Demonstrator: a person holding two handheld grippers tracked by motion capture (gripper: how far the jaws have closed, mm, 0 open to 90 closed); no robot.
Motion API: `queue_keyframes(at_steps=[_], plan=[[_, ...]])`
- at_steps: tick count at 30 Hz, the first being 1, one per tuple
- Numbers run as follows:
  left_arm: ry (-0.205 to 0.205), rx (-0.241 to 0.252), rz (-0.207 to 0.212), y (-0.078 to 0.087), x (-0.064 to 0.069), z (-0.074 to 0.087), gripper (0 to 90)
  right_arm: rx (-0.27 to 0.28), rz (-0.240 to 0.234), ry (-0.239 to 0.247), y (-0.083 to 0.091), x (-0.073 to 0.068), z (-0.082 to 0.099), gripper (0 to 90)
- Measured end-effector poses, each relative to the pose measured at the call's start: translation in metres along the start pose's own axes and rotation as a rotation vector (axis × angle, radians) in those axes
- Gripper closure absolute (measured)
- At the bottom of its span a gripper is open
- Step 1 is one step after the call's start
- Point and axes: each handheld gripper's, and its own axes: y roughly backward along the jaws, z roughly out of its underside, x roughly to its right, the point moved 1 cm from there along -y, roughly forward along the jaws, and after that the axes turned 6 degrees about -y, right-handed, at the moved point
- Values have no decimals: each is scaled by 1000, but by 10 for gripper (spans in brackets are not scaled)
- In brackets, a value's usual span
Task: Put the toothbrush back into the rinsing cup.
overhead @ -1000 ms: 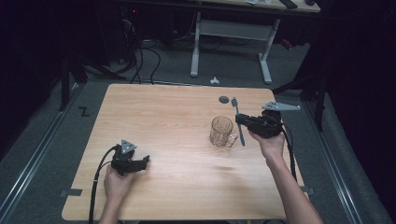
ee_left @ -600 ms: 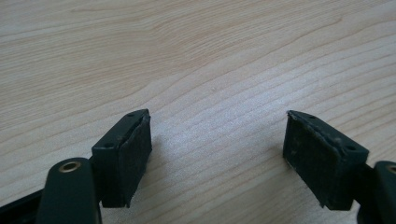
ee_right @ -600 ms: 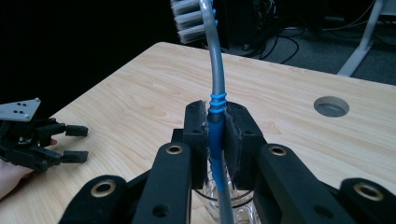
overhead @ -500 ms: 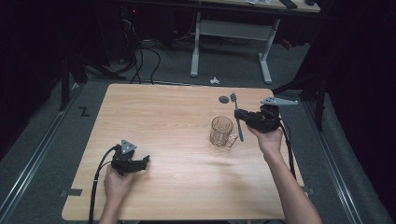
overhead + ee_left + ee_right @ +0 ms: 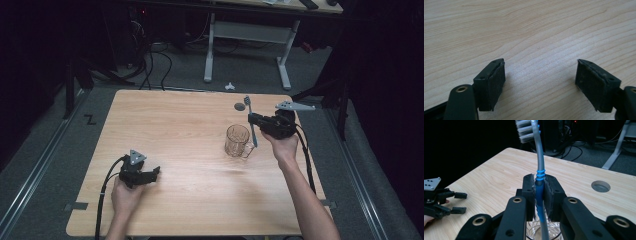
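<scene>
Gripping toothbrush (image 5: 539, 182) w/ right claw (image 5: 539, 195) over glass mug (image 5: 238, 141) | left claw (image 5: 540, 82) released, on table (image 5: 190, 130) | no legible writing

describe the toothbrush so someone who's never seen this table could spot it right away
Start at the wooden table and go to its far right part, where a clear glass mug stands. Just right of the mug, the right gripper clamps the toothbrush by its blue grip. It is the one thin stick there, grey-necked, white bristles up.
</scene>
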Motion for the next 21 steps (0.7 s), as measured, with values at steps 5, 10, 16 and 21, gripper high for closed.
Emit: queue_keyframes(at_steps=[5, 10, 16, 21], plan=[[0, 0, 0, 0, 0, 0, 245, 8, 0, -1, -3, 0, 1, 800], [0, 0, 0, 0, 0, 0, 244, 13, 1, -1, -6, 1, 1, 799], [-1, 0, 0, 0, 0, 0, 245, 32, -4, -9, -11, 4, 2, 799], [-2, 1, 2, 0, 0, 0, 246, 39, -8, -14, -15, 5, 4, 799]])
